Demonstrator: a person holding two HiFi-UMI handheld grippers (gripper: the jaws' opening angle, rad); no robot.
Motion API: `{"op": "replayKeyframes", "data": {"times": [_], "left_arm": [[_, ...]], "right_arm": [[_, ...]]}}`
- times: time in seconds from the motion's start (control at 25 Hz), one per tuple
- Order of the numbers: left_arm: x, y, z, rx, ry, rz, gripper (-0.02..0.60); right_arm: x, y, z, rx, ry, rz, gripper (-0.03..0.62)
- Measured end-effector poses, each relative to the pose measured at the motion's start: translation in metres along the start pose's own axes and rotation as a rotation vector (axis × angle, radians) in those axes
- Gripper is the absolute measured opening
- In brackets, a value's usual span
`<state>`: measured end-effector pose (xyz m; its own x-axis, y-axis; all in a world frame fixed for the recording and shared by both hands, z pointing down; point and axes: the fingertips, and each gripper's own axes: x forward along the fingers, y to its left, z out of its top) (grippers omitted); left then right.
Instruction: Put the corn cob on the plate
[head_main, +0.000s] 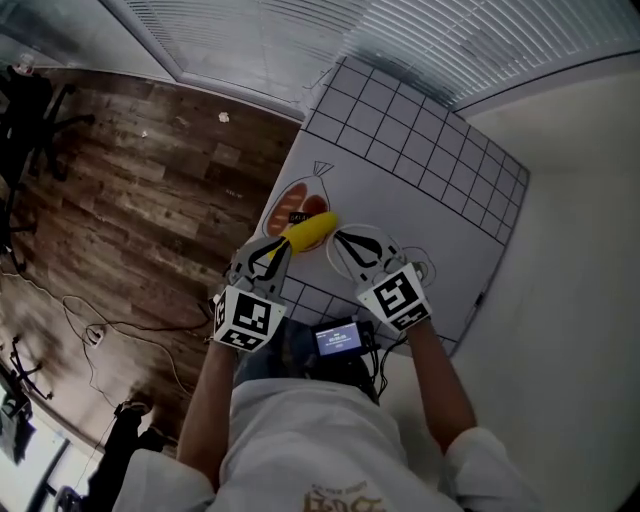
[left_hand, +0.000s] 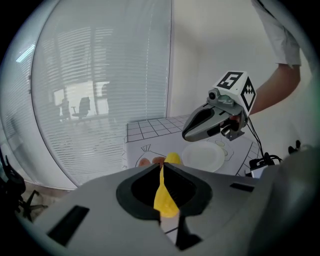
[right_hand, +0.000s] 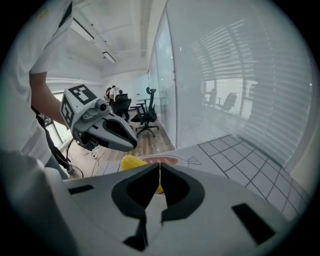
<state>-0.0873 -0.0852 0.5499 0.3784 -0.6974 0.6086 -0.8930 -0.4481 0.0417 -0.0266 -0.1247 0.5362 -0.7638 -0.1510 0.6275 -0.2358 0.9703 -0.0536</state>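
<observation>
The yellow corn cob (head_main: 312, 231) lies on the white printed mat (head_main: 420, 200), just left of the white plate (head_main: 378, 243). My left gripper (head_main: 281, 251) is shut and empty, with its tips just short of the cob's near end. My right gripper (head_main: 345, 241) is shut and empty above the plate's near side. In the left gripper view the corn cob (left_hand: 173, 159) shows beyond my shut left gripper (left_hand: 161, 168), with the plate (left_hand: 202, 156) to its right under the right gripper (left_hand: 187, 135). In the right gripper view the corn cob (right_hand: 131, 162) lies below the left gripper (right_hand: 132, 145).
A red-orange picture (head_main: 296, 205) is printed on the mat beside the cob. A small screen device (head_main: 338, 339) with cables sits at the table's near edge. Wooden floor (head_main: 150, 200) with cables lies to the left. A glass wall with blinds (head_main: 300, 40) stands behind the table.
</observation>
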Motion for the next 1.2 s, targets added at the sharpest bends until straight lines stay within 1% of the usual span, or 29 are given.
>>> {"op": "replayKeyframes", "data": {"times": [0.04, 0.16, 0.28, 0.36, 0.4, 0.48, 0.56, 0.6, 0.64, 0.72, 0.8, 0.84, 0.92, 1.0, 1.2], "left_arm": [[0.001, -0.001, -0.002, 0.001, 0.009, -0.005, 0.022], [0.006, -0.002, -0.01, -0.009, 0.037, -0.03, 0.094], [0.007, -0.001, -0.017, -0.012, 0.059, -0.04, 0.115], [0.008, 0.002, -0.022, -0.007, 0.079, -0.033, 0.143], [0.009, 0.004, -0.025, -0.01, 0.09, -0.033, 0.149], [0.011, 0.005, -0.028, -0.026, 0.105, -0.045, 0.17], [0.012, 0.003, -0.029, -0.035, 0.113, -0.063, 0.175], [0.012, 0.002, -0.03, -0.037, 0.118, -0.07, 0.178], [0.013, 0.002, -0.031, -0.041, 0.125, -0.077, 0.181], [0.014, 0.0, -0.036, -0.047, 0.144, -0.093, 0.196], [0.016, -0.003, -0.04, -0.039, 0.164, -0.108, 0.207], [0.017, -0.005, -0.041, -0.026, 0.173, -0.111, 0.216], [0.019, -0.009, -0.046, 0.009, 0.196, -0.114, 0.235], [0.023, -0.012, -0.05, 0.03, 0.215, -0.119, 0.239], [0.031, -0.011, -0.056, 0.013, 0.238, -0.109, 0.245]], "right_arm": [[0.003, 0.002, 0.0, -0.013, -0.004, 0.023, 0.009], [0.015, 0.003, -0.002, -0.043, -0.003, 0.079, 0.009], [0.026, 0.005, -0.006, -0.081, 0.021, 0.136, 0.016], [0.032, 0.008, -0.006, -0.105, 0.018, 0.181, 0.066], [0.035, 0.009, -0.005, -0.112, 0.009, 0.205, 0.082], [0.038, 0.012, -0.004, -0.131, 0.0, 0.253, 0.114], [0.04, 0.019, -0.005, -0.165, 0.0, 0.316, 0.159], [0.041, 0.023, -0.006, -0.182, 0.003, 0.345, 0.208], [0.043, 0.025, -0.009, -0.201, 0.013, 0.363, 0.229], [0.049, 0.026, -0.018, -0.26, 0.055, 0.378, 0.261], [0.054, 0.029, -0.026, -0.336, 0.099, 0.389, 0.275], [0.056, 0.031, -0.029, -0.367, 0.114, 0.396, 0.279], [0.06, 0.035, -0.033, -0.41, 0.129, 0.407, 0.308], [0.066, 0.036, -0.035, -0.463, 0.142, 0.408, 0.313], [0.081, 0.034, -0.046, -0.576, 0.226, 0.399, 0.313]]}}
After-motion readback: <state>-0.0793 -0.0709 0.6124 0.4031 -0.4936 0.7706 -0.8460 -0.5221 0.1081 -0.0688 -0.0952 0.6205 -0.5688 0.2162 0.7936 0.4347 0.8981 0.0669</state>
